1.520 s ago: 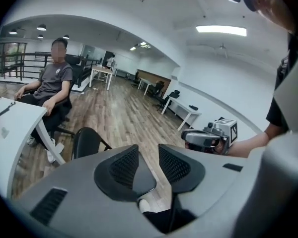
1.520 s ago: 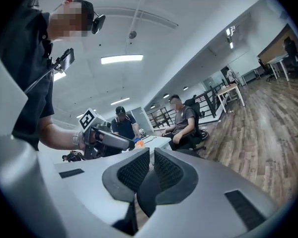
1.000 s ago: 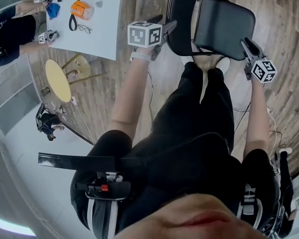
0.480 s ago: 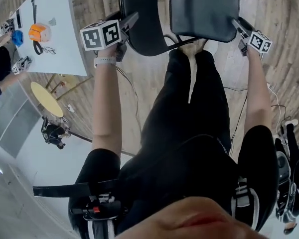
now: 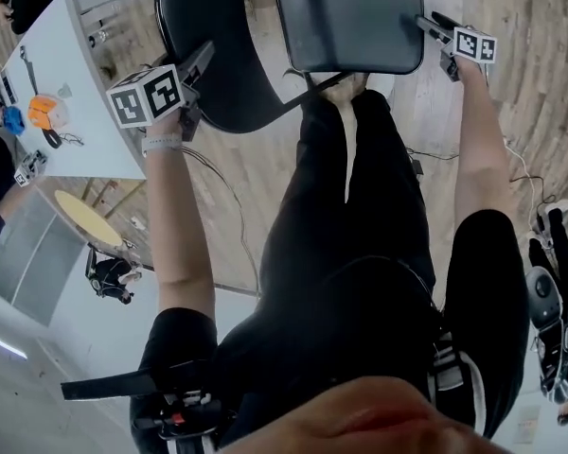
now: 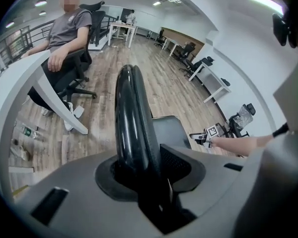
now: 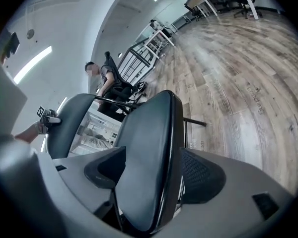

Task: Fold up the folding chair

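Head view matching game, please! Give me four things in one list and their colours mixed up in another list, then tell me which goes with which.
Things:
1. chair seat
2. table
3. round stool
4. floor

Colours:
A. yellow
B. wood brown
C. black
D. white

Pairs: 1-C, 2-D, 3-A, 4-B.

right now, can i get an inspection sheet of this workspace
surface: wooden floor, nothing seen on it but cables
job's things: folding chair, backrest and seat not yet together
clutter: white table with orange item; yellow stool
grippers: left gripper jaws closing on backrest edge; right gripper jaws opening, seat edge between them
cables: thin cable on the floor at right
surroundings: open office, seated person, desks behind
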`<state>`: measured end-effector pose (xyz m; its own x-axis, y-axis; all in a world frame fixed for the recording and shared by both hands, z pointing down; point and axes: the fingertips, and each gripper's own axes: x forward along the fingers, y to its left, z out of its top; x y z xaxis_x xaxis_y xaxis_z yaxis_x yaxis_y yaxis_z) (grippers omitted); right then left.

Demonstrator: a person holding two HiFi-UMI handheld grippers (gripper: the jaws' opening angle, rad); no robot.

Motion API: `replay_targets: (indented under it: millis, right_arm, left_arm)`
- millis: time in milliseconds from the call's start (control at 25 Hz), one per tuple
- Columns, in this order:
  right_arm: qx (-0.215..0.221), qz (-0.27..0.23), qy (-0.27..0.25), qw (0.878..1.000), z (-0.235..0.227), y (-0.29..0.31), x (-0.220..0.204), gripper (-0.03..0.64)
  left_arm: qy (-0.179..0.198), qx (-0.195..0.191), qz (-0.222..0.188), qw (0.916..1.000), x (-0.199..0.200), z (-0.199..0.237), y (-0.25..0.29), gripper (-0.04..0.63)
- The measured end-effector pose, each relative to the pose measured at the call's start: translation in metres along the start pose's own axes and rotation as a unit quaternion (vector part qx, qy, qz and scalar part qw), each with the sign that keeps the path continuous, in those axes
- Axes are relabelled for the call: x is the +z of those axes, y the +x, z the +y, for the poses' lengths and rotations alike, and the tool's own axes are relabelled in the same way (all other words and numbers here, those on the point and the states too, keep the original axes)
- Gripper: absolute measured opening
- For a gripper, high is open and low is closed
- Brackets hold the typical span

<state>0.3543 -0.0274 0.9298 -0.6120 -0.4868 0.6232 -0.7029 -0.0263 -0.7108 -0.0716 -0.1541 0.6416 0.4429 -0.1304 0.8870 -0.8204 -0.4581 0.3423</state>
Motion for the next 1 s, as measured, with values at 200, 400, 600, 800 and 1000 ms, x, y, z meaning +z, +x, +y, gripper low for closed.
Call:
replay_targets:
  millis: [200, 400, 600, 800, 1000]
  right_arm:
    - [0.042, 0.026, 0.052, 0.997, -0.018, 0.014, -0.018, 0.333]
    - [0.085, 0.027, 0.081, 0.993, -0.022, 0.026, -0.022, 0.334]
    - [0.096, 0.040, 0.112, 0.988, -0.030, 0.040, -0.027, 0.334]
    - [0.170, 0.025, 0.142, 0.975, -0.017, 0.051, -0.023, 0.308]
    - [0.196, 0.017, 0.139, 0.970, -0.001, 0.052, -0.019, 0.301]
  left_arm:
    - [-0.026, -0.028, 0.005, 0.9992, 0.001, -0.005, 0.003, 0.083]
    - [-0.036, -0.048, 0.012, 0.9981, 0.001, -0.008, 0.003, 0.055]
    - [-0.041, -0.043, 0.019, 0.9981, -0.001, -0.008, 0.002, 0.054]
    - [-0.043, -0.035, 0.017, 0.9983, 0.004, -0.008, 0.003, 0.054]
    - [-0.056, -0.029, 0.021, 0.9978, 0.000, -0.003, -0.009, 0.052]
